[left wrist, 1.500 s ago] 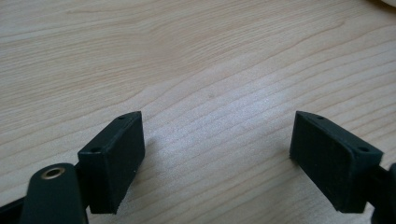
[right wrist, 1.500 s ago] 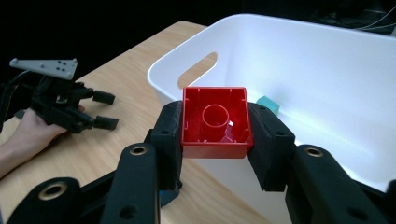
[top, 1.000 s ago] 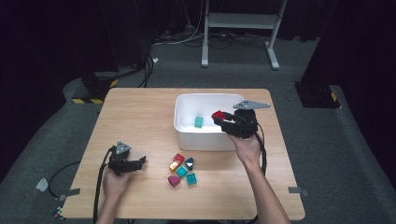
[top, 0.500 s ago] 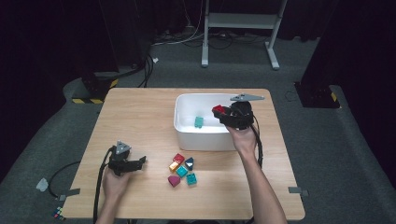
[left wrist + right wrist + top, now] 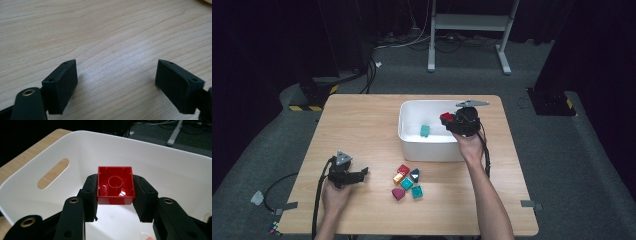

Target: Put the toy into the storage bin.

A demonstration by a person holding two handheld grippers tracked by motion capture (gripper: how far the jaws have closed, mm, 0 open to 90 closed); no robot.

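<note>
Right gripper [image 5: 115, 195], its fingers [image 5: 90, 195] clamped on a red block [image 5: 115, 185] (hollow side facing the camera), hangs over the white bin [image 5: 412, 137]; release point lies directly below. Left gripper [image 5: 116, 85], fingers wide and empty, rests on the table [image 5: 362, 120].

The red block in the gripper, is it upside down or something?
Yes. The red block is held in the right gripper over the white bin, with its hollow underside toward the camera. Nothing looks spilled or broken.
</note>
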